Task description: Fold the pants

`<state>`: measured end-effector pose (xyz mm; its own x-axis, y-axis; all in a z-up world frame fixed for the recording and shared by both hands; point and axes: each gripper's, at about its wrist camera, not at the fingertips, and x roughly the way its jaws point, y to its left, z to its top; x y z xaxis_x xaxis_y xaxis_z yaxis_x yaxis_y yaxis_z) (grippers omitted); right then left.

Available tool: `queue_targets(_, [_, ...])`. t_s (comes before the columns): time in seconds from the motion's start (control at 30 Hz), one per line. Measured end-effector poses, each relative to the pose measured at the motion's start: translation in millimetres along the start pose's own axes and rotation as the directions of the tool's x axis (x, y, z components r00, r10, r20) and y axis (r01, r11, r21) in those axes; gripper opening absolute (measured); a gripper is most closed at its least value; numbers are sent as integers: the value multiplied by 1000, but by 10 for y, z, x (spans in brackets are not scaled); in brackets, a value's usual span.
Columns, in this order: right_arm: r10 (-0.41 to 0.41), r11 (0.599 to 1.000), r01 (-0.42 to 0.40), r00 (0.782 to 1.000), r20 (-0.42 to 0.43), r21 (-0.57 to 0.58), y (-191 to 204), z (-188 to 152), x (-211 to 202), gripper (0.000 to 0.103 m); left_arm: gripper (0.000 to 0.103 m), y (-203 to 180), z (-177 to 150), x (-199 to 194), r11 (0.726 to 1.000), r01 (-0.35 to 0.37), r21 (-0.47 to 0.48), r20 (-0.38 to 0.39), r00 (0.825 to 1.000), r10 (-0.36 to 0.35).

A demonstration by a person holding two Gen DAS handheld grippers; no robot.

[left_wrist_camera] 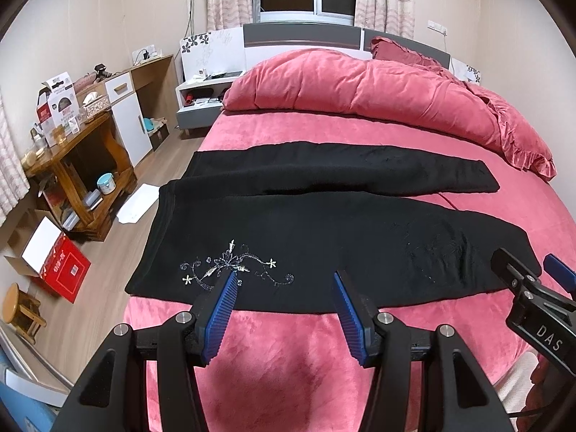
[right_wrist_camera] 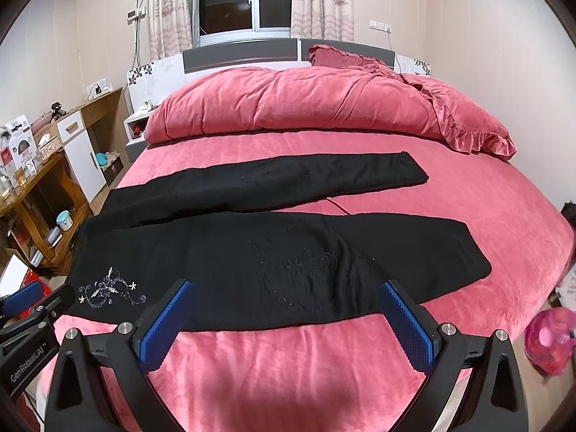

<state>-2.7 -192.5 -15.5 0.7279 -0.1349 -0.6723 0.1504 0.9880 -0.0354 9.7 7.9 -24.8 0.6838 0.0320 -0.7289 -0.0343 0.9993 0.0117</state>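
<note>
Bedroom with pale walls and a dark window behind patterned curtains; a large bed covered in a plush pink velvet sheet (left_wrist_camera: 288, 352) fills most of both views. Black soft-knit pants (left_wrist_camera: 324, 244) lie flat and unfolded across the sheet, waistband at the sheet's left edge, the two long legs spread apart toward the right. Silver floral embroidery (left_wrist_camera: 230, 270) decorates the near leg by the waistband. Beyond the pants, a puffy pink velvet duvet (left_wrist_camera: 360, 86) with a ruffled edge is heaped against the headboard. Left of the bed stands a cluttered wooden side table (left_wrist_camera: 72, 165). The left gripper (left_wrist_camera: 286, 280), with ribbed blue pads, hovers jaws wide apart over the pants' near edge. The right gripper (right_wrist_camera: 284, 289) likewise hangs open, holding nothing.
</note>
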Motion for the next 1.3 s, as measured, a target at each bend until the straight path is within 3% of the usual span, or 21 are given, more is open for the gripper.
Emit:
queue_targets(0.27, [2, 1000, -1, 1000, -16, 12, -53, -17, 99, 103, 56, 65, -13, 129, 1000, -9, -15, -31, 999, 8])
queue_targets(0.4, [83, 995, -81, 996, -34, 62, -203, -74, 228, 103, 56, 172, -39, 285, 999, 17, -46, -80, 997, -21])
queue_targets(0.5, [139, 984, -132, 989, -56, 117, -334, -133, 358, 103, 56, 306, -85, 458, 992, 78, -103, -131, 987, -91])
queue_targets(0.57, [151, 978, -136, 985, -82, 160, -442, -185, 480, 102, 56, 436, -140, 589, 970, 178, -166, -162, 965, -205])
queue_targets(0.63, [161, 969, -137, 981, -106, 204, -547, -240, 586, 101, 56, 602, -209, 716, 922, 270, -277, -173, 930, -324])
queue_targets(0.67, [168, 963, -136, 978, -123, 231, -611, -276, 655, 100, 56, 690, -250, 774, 897, 290, -333, -169, 918, -360])
queue_targets(0.73, [170, 954, -123, 973, -155, 274, -730, -343, 771, 98, 55, 845, -309, 879, 867, 286, -409, -168, 910, -379])
queue_targets(0.9, [150, 935, -66, 964, -220, 348, -1087, -504, 1069, 91, 54, 1172, -363, 1025, 884, 221, -412, -134, 945, -299])
queue_targets(1.0, [181, 911, -74, 956, -230, 407, -1314, -561, 1194, 82, 54, 1378, -418, 1130, 861, 218, -460, -122, 945, -304])
queue_targets(1.17, [221, 810, -67, 955, -197, 582, -1831, -735, 1368, 73, 54, 1726, -575, 1305, 804, 196, -561, -98, 949, -300])
queue_targets(1.3, [254, 721, -102, 959, -124, 685, -2209, -832, 1490, 66, 54, 1851, -643, 1408, 812, 141, -567, -101, 966, -238])
